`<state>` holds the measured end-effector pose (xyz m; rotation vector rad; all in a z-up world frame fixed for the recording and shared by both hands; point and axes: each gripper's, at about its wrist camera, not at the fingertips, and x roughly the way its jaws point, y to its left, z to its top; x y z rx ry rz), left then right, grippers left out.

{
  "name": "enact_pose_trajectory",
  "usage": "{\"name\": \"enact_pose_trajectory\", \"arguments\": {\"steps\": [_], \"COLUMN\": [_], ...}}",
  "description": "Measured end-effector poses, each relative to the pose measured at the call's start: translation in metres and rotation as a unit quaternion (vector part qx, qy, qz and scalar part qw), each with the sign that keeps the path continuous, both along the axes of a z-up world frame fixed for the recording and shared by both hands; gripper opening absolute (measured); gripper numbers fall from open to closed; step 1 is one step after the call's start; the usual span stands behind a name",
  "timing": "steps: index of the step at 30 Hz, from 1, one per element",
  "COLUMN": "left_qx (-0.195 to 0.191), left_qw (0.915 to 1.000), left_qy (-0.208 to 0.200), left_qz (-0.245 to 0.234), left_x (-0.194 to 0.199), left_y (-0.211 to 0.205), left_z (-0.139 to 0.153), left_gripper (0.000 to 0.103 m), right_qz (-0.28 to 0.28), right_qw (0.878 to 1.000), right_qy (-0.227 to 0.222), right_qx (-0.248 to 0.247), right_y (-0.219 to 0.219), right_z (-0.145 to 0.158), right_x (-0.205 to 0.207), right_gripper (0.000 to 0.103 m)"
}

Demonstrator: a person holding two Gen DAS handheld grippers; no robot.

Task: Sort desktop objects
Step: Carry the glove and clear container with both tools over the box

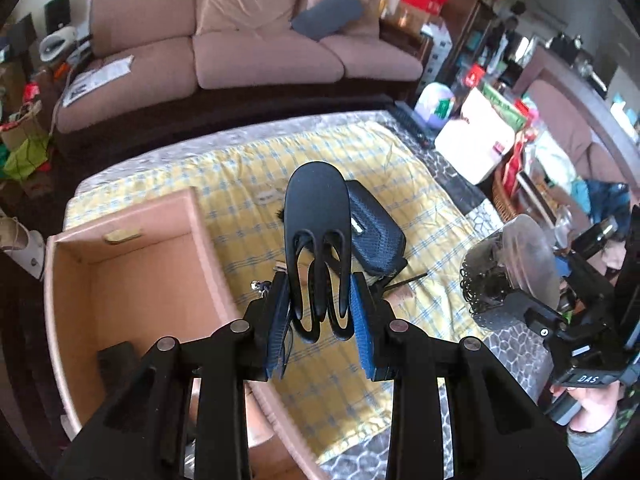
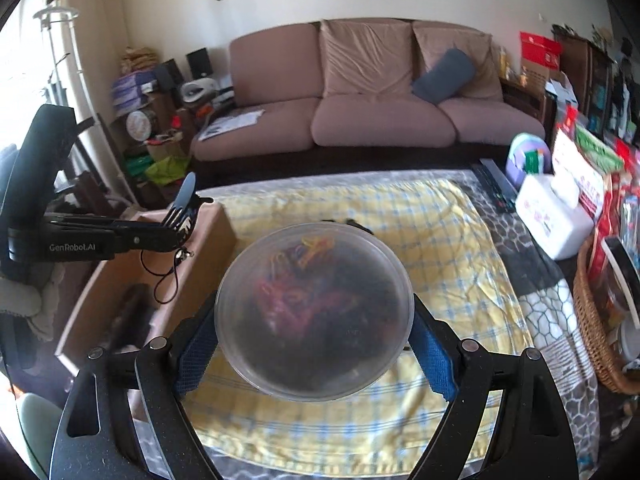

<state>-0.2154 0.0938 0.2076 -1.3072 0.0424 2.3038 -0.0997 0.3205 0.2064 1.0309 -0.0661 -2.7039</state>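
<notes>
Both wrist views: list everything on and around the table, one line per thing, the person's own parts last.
Hair claw clip: one, black, held in the left gripper.
Round lidded container: one, clear, coloured bands inside, held in the right gripper.
Cardboard box: one, tan, open, left on the table.
Pouch: one, dark blue, on the cloth behind the clip.
Cloth: one, yellow checked, covering the table.
Tissue box: one, white, right table edge.
Wicker basket: one, brown, far right.
Sofa: one, pink-brown, behind the table.
Left gripper: black, blue pads.
Right gripper: black, blue pads.
</notes>
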Motion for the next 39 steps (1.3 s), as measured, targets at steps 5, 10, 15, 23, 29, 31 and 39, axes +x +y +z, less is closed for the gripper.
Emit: {"name": "enact_pose_trajectory", "arguments": {"steps": [5, 10, 15, 23, 29, 31, 39], "left_qx": [0.005, 0.005, 0.009, 0.029, 0.041, 0.046, 0.056], "left_qw": [0.9997, 0.9985, 0.9966, 0.9941, 0.9926, 0.992, 0.991], "left_qy": [0.01, 0.009, -0.002, -0.02, -0.024, -0.024, -0.024], "left_qz": [0.023, 0.054, 0.081, 0.103, 0.112, 0.115, 0.119], "left_x": [0.01, 0.009, -0.007, -0.039, -0.056, -0.059, -0.064], "left_y": [-0.047, -0.101, -0.146, -0.189, -0.22, -0.228, -0.254], "left_z": [0.021, 0.02, 0.003, -0.029, -0.042, -0.044, -0.049], "left_gripper": [0.028, 0.028, 0.028, 0.028, 0.028, 0.028, 0.028], "right_qz": [0.023, 0.053, 0.081, 0.111, 0.131, 0.135, 0.147], "right_qw": [1.0, 0.998, 0.996, 0.992, 0.987, 0.986, 0.979], "right_qy": [0.008, 0.006, -0.009, -0.056, -0.088, -0.096, -0.138], "right_qx": [-0.009, -0.022, -0.029, -0.029, 0.004, 0.009, 0.023], "right_y": [-0.036, -0.083, -0.132, -0.204, -0.261, -0.274, -0.33], "right_z": [0.024, 0.034, 0.026, -0.017, -0.057, -0.067, -0.11], "right_x": [0.009, 0.001, -0.027, -0.093, -0.145, -0.156, -0.191], "right_gripper": [0.088, 0.088, 0.088, 0.088, 0.088, 0.088, 0.088]}}
